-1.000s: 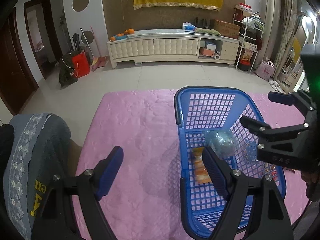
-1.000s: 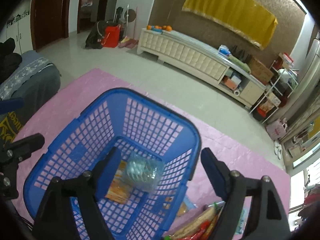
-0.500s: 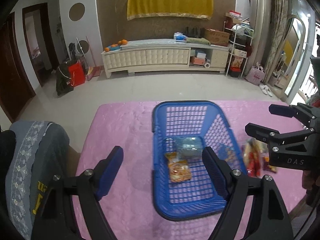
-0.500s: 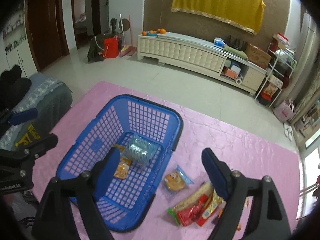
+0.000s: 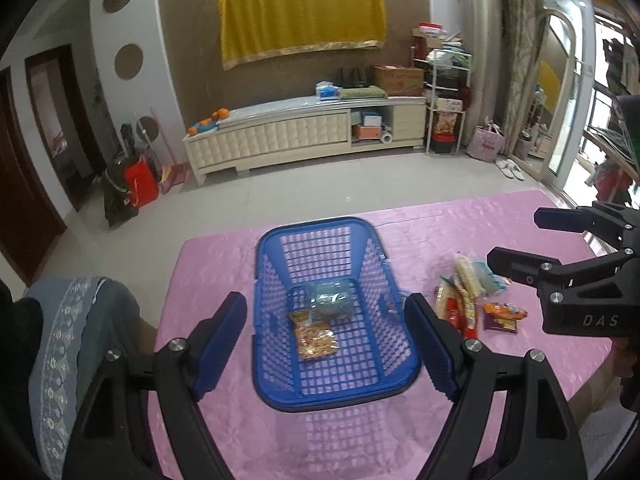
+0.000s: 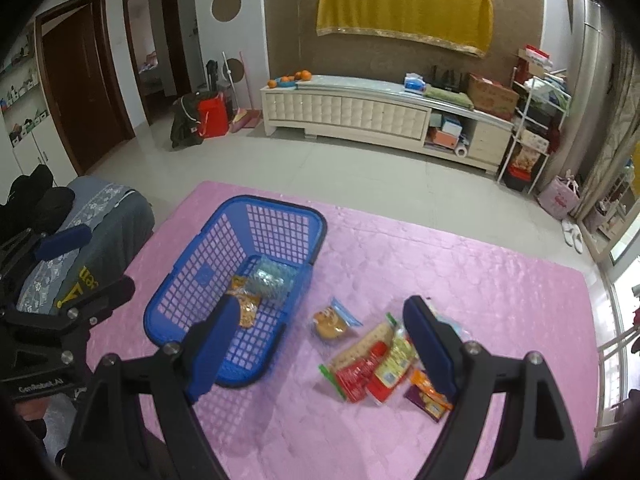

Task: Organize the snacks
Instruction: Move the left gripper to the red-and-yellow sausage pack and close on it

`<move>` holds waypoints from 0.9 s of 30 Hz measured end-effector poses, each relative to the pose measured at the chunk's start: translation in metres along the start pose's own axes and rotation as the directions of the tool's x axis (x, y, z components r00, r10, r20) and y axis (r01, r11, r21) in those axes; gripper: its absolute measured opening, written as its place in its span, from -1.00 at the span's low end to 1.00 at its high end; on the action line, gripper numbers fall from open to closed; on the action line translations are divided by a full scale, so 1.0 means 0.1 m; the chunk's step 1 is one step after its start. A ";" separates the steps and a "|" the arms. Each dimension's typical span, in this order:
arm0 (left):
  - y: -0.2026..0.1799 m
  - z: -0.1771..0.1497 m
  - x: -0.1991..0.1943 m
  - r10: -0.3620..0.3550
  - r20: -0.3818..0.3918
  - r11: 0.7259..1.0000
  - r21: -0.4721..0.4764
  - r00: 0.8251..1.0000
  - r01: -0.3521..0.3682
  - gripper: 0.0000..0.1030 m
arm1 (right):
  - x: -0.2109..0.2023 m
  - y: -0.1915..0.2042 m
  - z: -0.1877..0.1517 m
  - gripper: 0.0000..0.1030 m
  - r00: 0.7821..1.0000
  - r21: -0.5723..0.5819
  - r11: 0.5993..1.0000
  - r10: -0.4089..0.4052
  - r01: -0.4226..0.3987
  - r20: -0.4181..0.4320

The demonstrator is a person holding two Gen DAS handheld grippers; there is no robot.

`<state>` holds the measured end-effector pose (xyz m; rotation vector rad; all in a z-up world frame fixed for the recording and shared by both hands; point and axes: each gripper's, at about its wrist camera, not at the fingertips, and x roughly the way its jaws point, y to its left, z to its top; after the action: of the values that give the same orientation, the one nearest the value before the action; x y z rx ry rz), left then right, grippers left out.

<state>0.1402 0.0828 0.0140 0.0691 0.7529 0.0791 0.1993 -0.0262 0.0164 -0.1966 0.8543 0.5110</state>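
- Labels on the loose snack packets point(image 6: 380, 364) right of the blue basket point(image 5: 280, 394) are blurred.
- Basket holds an orange packet point(image 5: 315, 339) and a clear bag point(image 5: 331, 298).
- Left gripper point(image 5: 328, 338) and right gripper point(image 6: 320, 344) hover, jaws spread, empty.

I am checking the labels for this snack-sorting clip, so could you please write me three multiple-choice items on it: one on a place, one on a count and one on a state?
1. Where does the loose pile of snacks lie?
A. on the pink table cover beside the blue basket
B. inside the basket
C. on the grey floor

2. How many packets lie in the blue basket?
A. none
B. two
C. five

3. How do the right tongs stand?
A. shut on a packet
B. open with nothing between them
C. shut and empty

Answers: 1 A, the pile sits on the pink table cover outside the basket wall. 2 B, an orange packet and a clear bluish packet show. 3 B, both fingers stand wide apart and bare.
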 end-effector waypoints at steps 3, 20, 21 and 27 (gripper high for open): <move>-0.19 0.03 -0.05 -0.017 0.011 1.000 0.027 1.000 0.016 0.61 | -0.09 -0.14 -0.07 0.68 1.000 0.019 1.000 -0.012 0.012 -0.006; -1.25 0.05 0.46 -0.087 -0.065 0.979 0.178 0.994 0.098 0.62 | 0.02 -1.18 -0.66 0.68 0.995 0.183 0.981 -0.048 0.064 -0.092; -1.31 0.04 0.53 -0.089 -0.078 0.977 0.187 0.993 0.102 0.62 | 0.06 -1.23 -0.70 0.68 0.993 0.188 0.979 -0.058 0.076 -0.100; -1.61 -0.04 0.89 -0.080 -0.139 0.967 0.231 0.987 0.111 0.62 | 0.21 -1.48 -0.89 0.68 0.989 0.208 0.974 -0.068 0.095 -0.133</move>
<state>0.2091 -0.0684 -0.0641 0.2587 0.8910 -0.1005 0.2256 -0.1787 -0.0625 -0.0666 1.0125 0.3287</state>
